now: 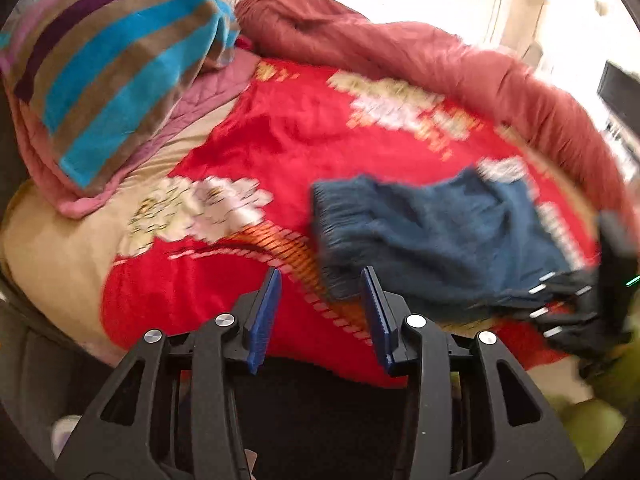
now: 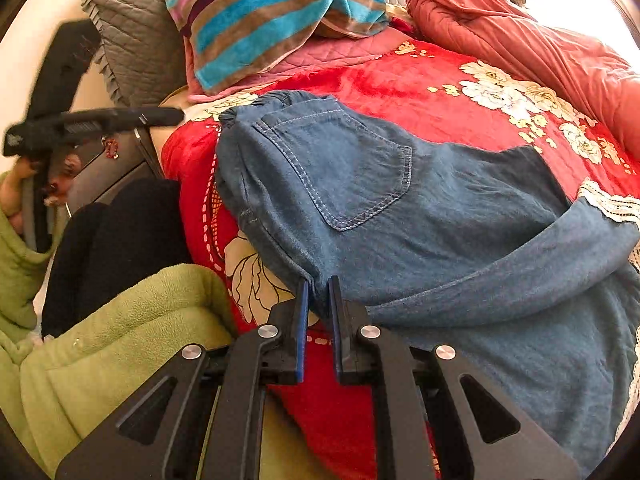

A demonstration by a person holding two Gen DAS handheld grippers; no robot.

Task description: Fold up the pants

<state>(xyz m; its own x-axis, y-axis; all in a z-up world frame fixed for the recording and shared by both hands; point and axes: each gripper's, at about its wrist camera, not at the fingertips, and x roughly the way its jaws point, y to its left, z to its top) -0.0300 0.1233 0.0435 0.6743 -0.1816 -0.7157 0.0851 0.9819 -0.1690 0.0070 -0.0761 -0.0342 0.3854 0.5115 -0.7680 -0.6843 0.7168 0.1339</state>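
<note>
— Blue-padded fingers of the right tool (image 2: 319,286) sit nearest, at six o'clock in the right wrist view. What do they hold?

— They are nearly pressed together, pinching an edge of the blue pants (image 2: 400,208) between the pads.

— Where do the pants lie?

— On the bed, spread over the red flowered blanket (image 2: 400,84), back pocket facing up, elastic waistband toward eleven o'clock, one leg folded across at four o'clock.

— And the left tool (image 1: 320,284)?

— Its jaws stand apart with nothing between them, above the blanket; the pants lie from its right finger out toward three o'clock. That view is blurred.

— What surrounds the pants?

— A striped towel (image 2: 280,12) on a pink quilted pad at twelve o'clock, a grey pillow (image 2: 132,32) at ten, a rust-red duvet (image 2: 540,48) bunched at two. At eight o'clock a green fleece sleeve (image 2: 120,328) shows.
</note>
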